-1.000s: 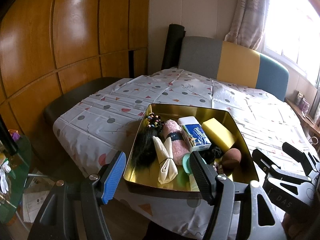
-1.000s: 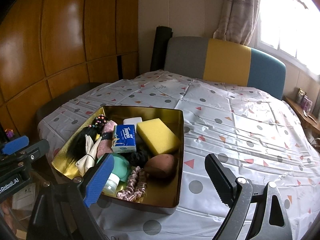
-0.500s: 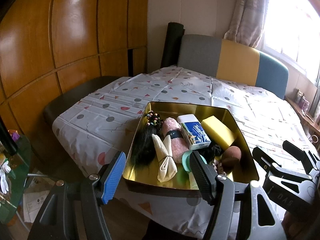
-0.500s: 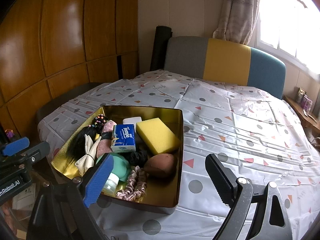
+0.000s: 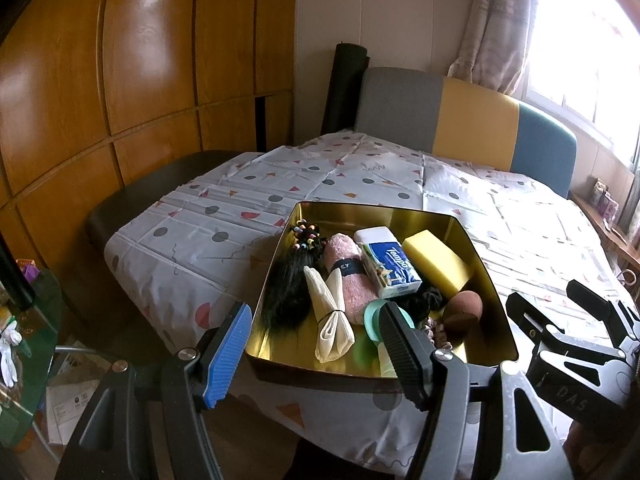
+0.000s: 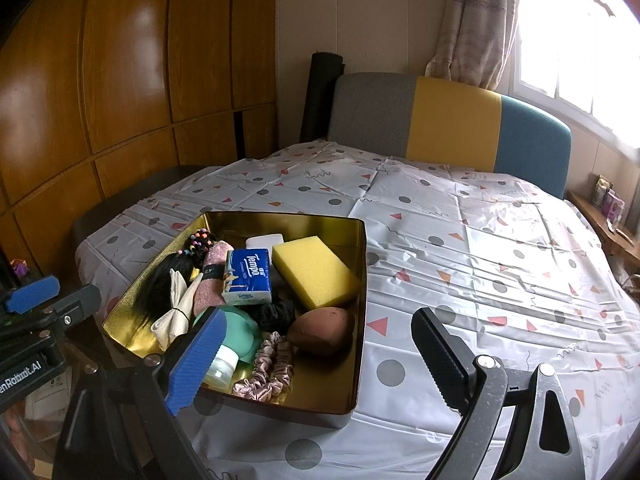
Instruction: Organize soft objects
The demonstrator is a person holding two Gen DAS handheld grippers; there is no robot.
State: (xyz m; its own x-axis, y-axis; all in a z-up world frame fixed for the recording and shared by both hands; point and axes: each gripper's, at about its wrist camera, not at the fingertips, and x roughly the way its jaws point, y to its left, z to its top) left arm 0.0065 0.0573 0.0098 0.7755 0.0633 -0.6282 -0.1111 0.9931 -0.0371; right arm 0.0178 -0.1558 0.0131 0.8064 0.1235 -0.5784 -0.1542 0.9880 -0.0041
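Gold tin tray (image 6: 356, 264): shiny metal, mirror-smooth walls. Yellow sponge (image 6: 314, 270): matt, porous foam. Tissue pack (image 6: 248, 276): glossy plastic wrap. Pink rolled towel (image 5: 346, 276): fuzzy cloth. Cream cloth bundle (image 5: 330, 320): ribbed fabric, matt. Black hairpiece (image 5: 286, 292): fine, slightly glossy strands. Pink scrunchie (image 6: 270, 368): satin sheen, ruffled. Black scrunchie (image 6: 276, 314): matt cloth. Brown makeup sponge (image 6: 322, 330): smooth, matt. Green bottle (image 6: 236, 340): smooth plastic. Bench cover (image 6: 460, 264): thin glossy plastic sheet, creased. Wall panels (image 6: 120, 80): varnished wood, glossy. Chair back (image 6: 452, 124): matt woven cloth. Left hand-held gripper (image 5: 316, 356) and right hand-held gripper (image 6: 316, 356): matt black plastic, ribbed pads, one blue.
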